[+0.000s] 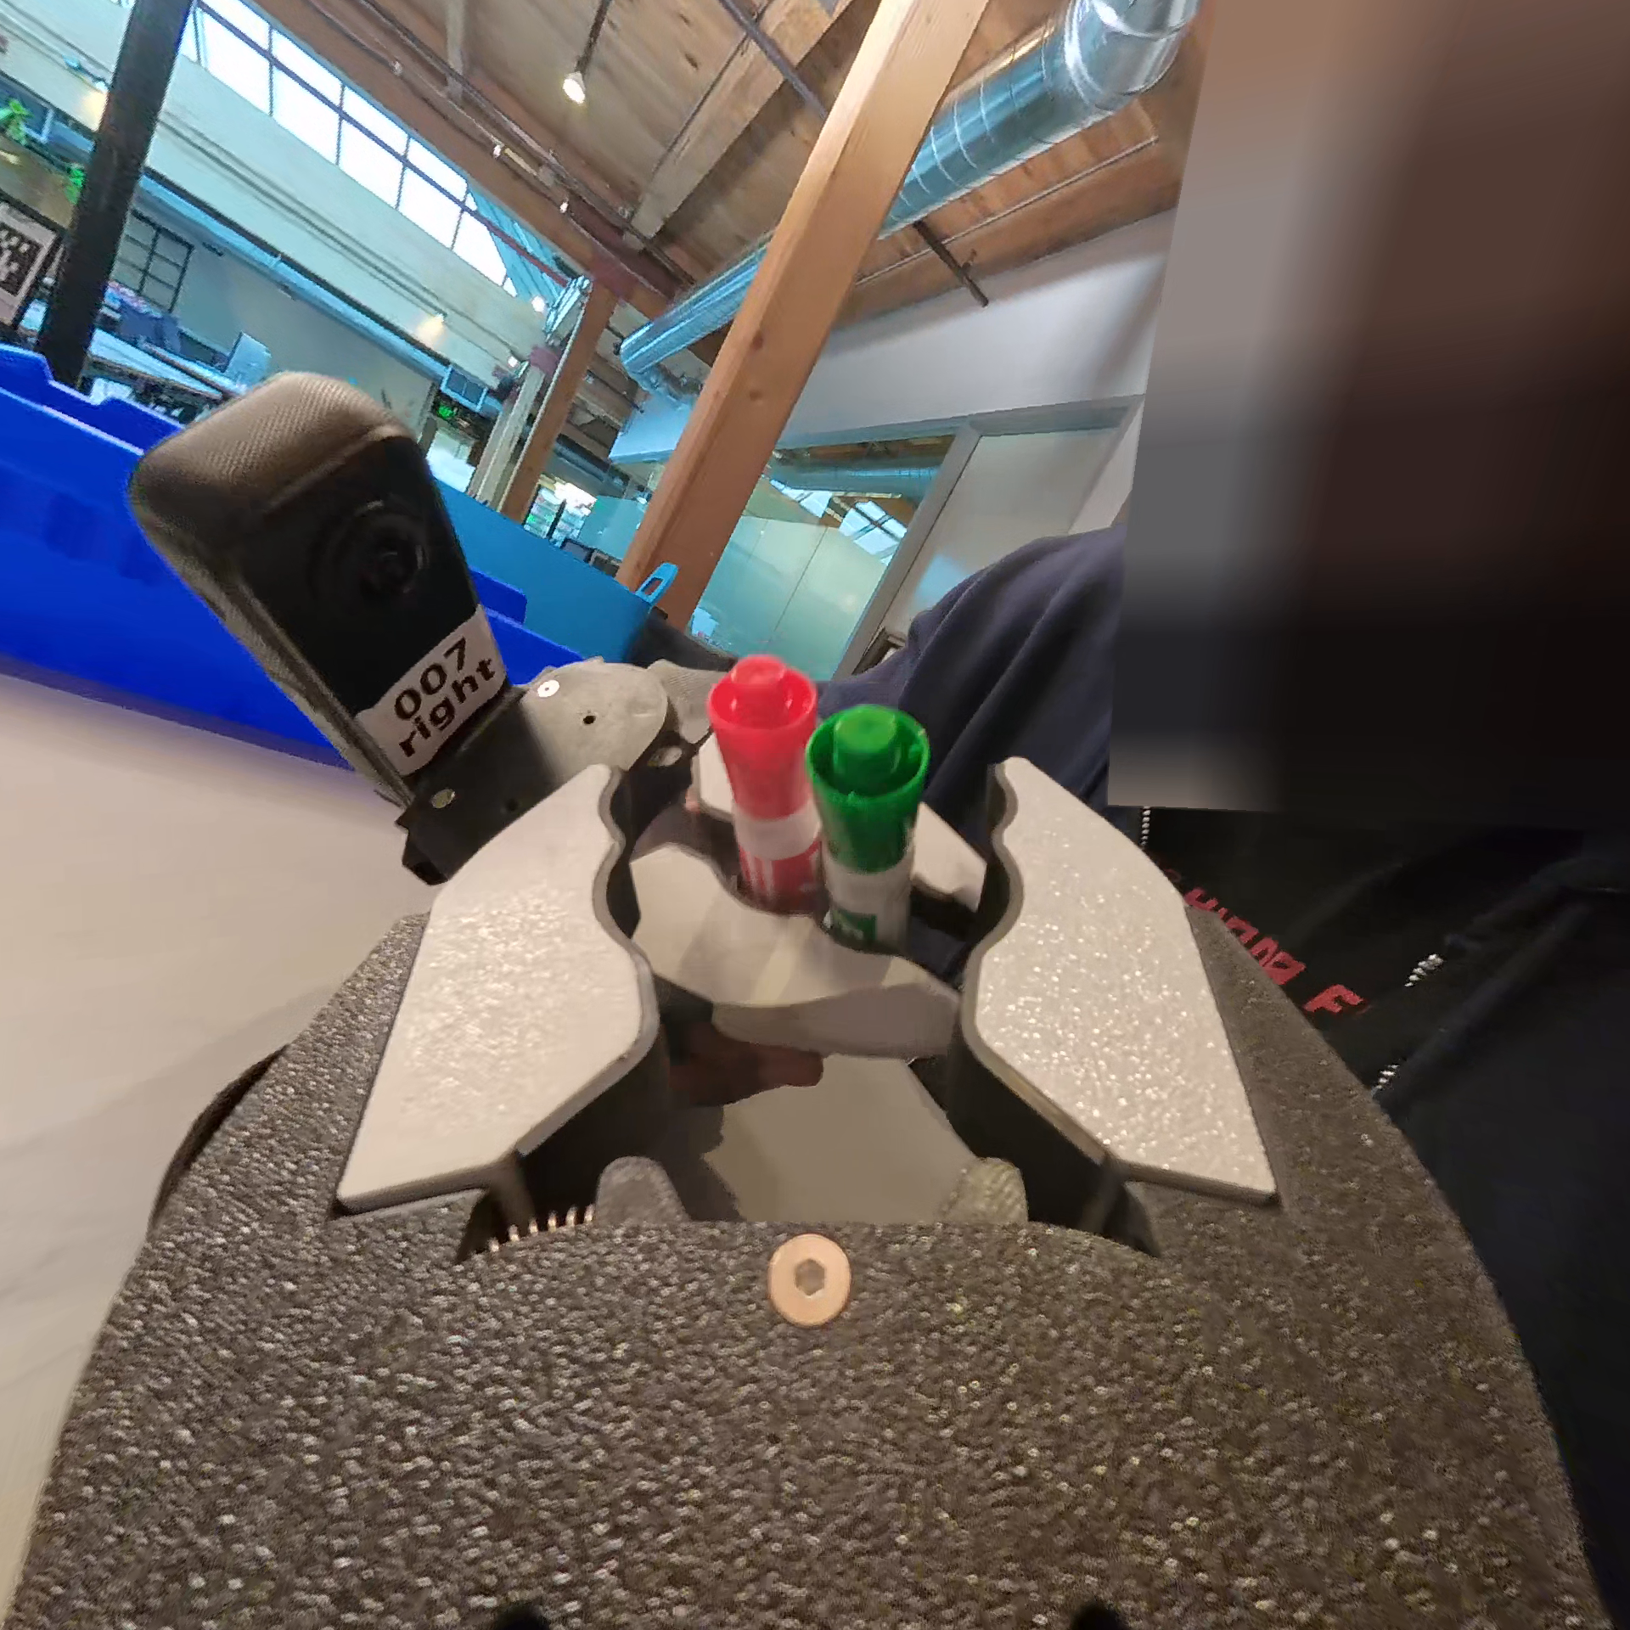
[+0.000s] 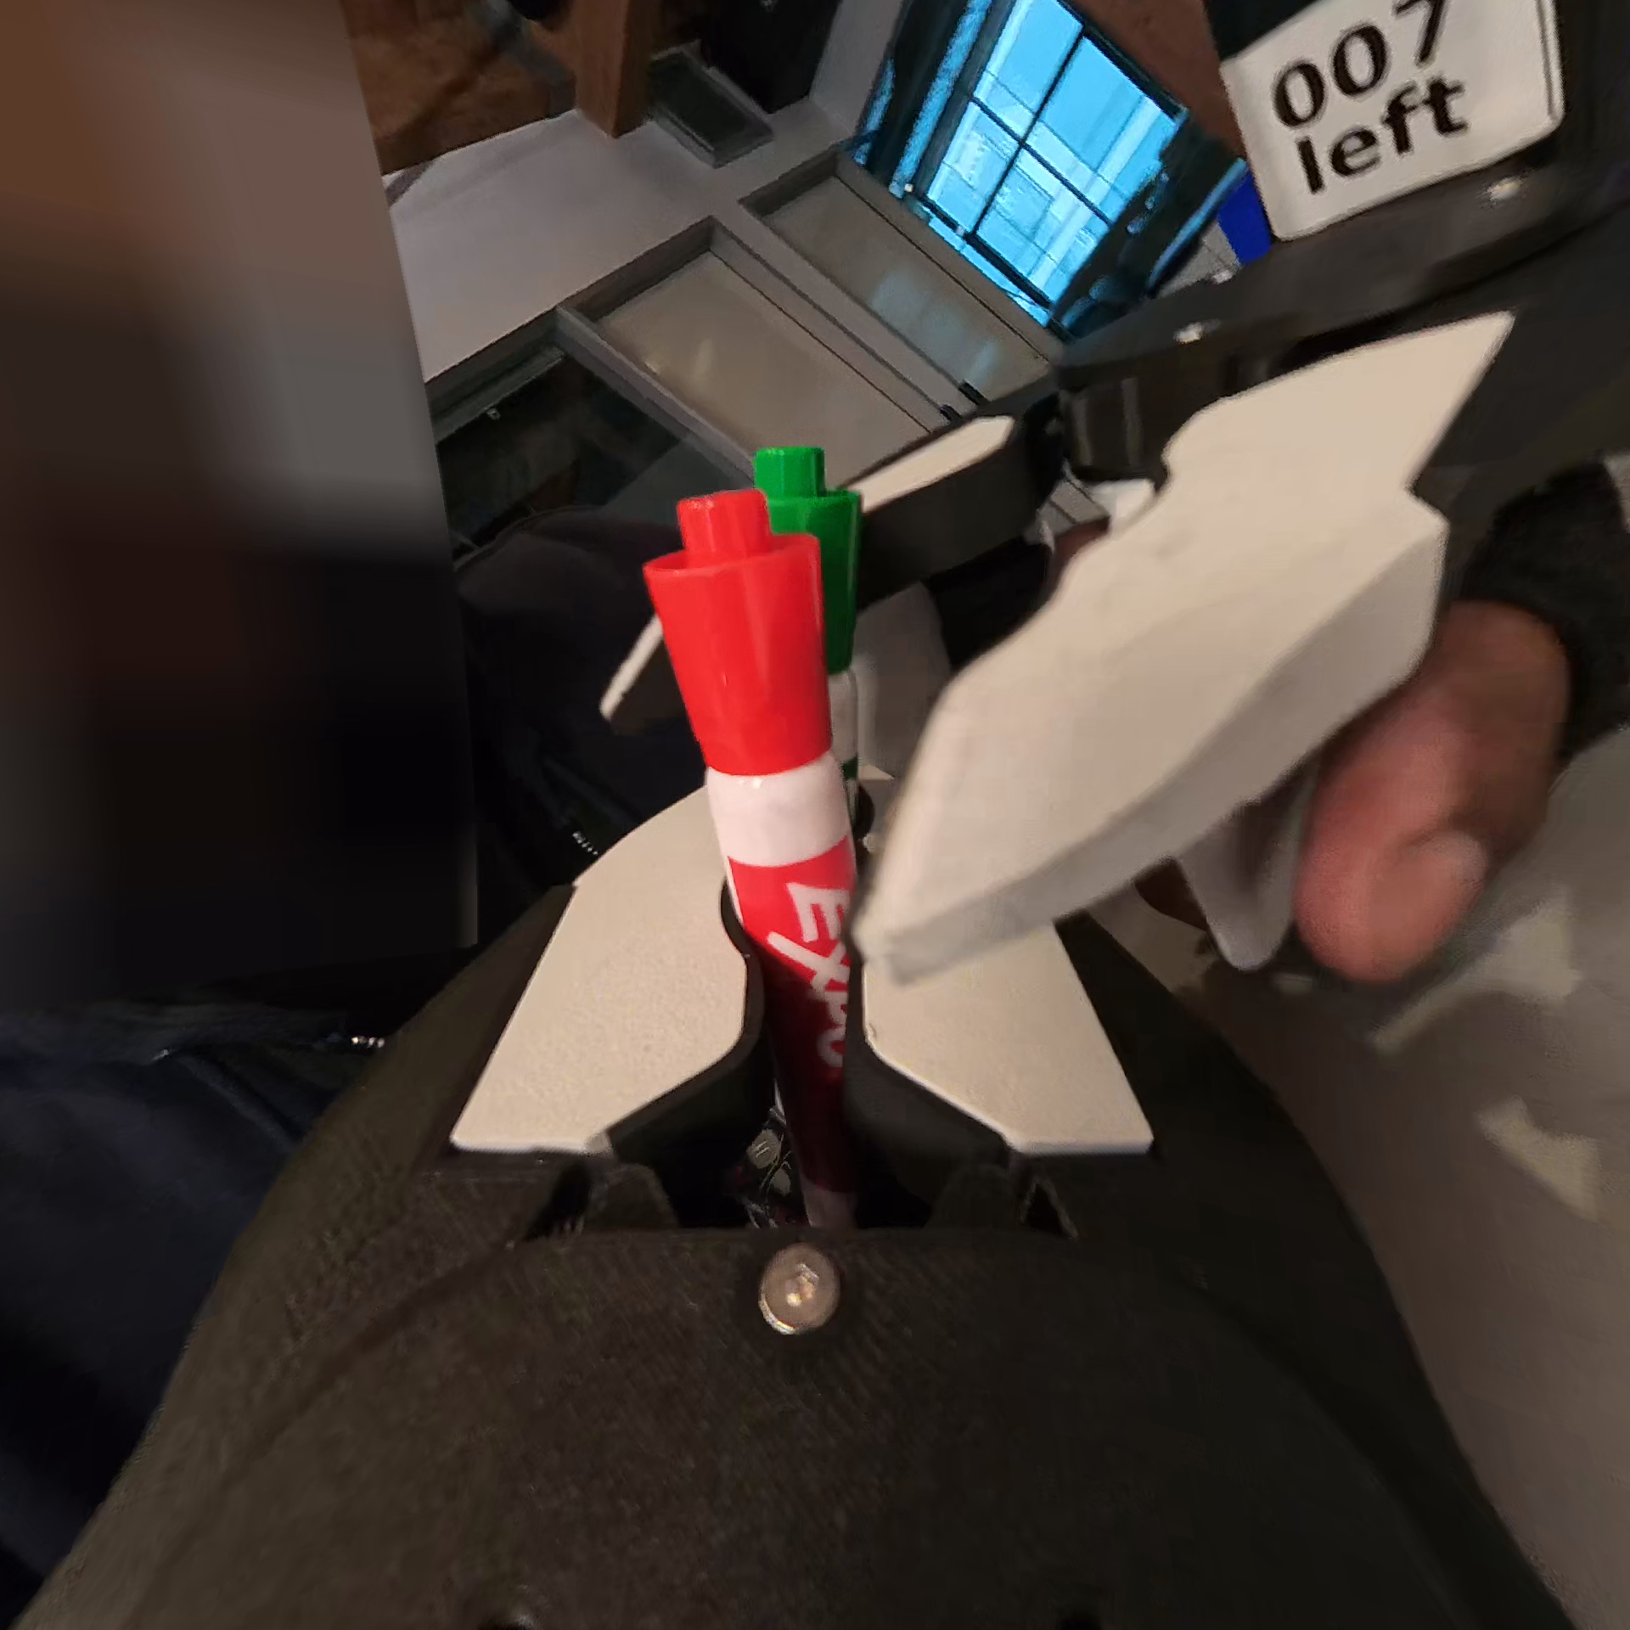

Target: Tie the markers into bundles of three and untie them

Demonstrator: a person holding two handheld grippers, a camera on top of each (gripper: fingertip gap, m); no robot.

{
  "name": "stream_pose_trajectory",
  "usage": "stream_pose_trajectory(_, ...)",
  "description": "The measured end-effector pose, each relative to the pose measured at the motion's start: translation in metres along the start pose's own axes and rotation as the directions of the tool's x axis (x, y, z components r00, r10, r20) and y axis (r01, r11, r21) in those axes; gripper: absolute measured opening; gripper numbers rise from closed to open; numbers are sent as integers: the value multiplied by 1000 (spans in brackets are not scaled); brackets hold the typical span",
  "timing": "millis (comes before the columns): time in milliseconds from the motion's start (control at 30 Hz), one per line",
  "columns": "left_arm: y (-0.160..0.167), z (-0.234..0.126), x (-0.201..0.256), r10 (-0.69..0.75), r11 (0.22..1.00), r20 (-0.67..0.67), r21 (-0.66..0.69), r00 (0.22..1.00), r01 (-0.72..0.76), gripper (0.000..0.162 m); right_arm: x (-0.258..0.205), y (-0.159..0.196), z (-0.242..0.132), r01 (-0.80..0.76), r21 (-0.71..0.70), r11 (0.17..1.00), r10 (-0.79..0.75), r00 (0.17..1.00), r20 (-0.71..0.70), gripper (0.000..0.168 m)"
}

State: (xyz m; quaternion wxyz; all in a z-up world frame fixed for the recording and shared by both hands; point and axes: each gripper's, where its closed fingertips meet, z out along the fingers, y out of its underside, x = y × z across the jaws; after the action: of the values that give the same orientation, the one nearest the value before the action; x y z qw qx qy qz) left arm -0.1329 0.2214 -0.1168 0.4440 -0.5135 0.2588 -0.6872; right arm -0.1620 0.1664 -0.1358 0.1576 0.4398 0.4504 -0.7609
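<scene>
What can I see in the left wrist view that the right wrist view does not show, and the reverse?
Only the left wrist view shows the blue bin, the wooden beam and the left claw open around the markers. Only the right wrist view shows the right claw shut on the red marker, and a bare hand behind the left claw. Both show the red marker and green marker standing side by side, caps up.
</scene>
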Motion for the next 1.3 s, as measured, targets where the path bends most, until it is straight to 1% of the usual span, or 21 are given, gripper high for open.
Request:
stream_pose_trajectory(167, -3, -3, 9, -22, 998, -77, 50, 997, 25, 73, 5, 8, 2, -106, -33, 994, 104, 992, -75, 14)
stream_pose_trajectory(300, -4, -1, 16, -48, 996, -154, 71, 987, 60, 68, -9, 4, 7, -103, -37, 994, 101, 994, -40, 13)
stream_pose_trajectory(400, -2, 5, 19, -41, 995, -184, 81, 982, 57, 66, -19, 2, 11, -92, -34, 995, 92, 996, -9, 13)
stream_pose_trajectory(500, -5, 7, 21, -10, 993, -191, 111, 982, 32, 61, -26, 2, 15, -82, -30, 996, 82, 996, 16, 14)
stream_pose_trajectory(700, -3, 5, 26, 36, 993, -194, 117, 980, -13, 54, -25, 5, 15, -115, -25, 993, 116, 993, 32, 14)
stream_pose_trajectory(867, -1, 6, 27, 34, 996, -199, 93, 979, -16, 56, -25, 9, 17, -125, -50, 991, 127, 991, 35, 13)
stream_pose_trajectory(933, -1, 6, 25, 31, 996, -189, 91, 981, -14, 59, -20, 8, 15, -115, -45, 992, 115, 993, 1, 14)
stream_pose_trajectory(1000, -3, 5, 19, 9, 995, -157, 98, 987, 7, 65, -8, 5, 9, -95, -28, 995, 92, 993, -75, 13)
stream_pose_trajectory(1067, -9, 2, 5, -22, 991, -77, 131, 997, 32, 67, 6, -1, -1, -70, 7, 998, 70, 981, -182, 13)
stream_pose_trajectory(1167, -20, -7, -19, -109, 972, 73, 217, 991, 90, 67, 32, -8, -23, -18, 25, 1000, 27, 917, -399, 14)
stream_pose_trajectory(1233, -25, -18, -43, -197, 952, 237, 277, 951, 128, 67, 46, -14, -41, 10, 35, 999, 10, 846, -533, 14)
stream_pose_trajectory(1300, -25, -30, -64, -304, 924, 383, 340, 872, 173, 69, 55, -17, -57, 30, 17, 999, -12, 769, -639, 14)
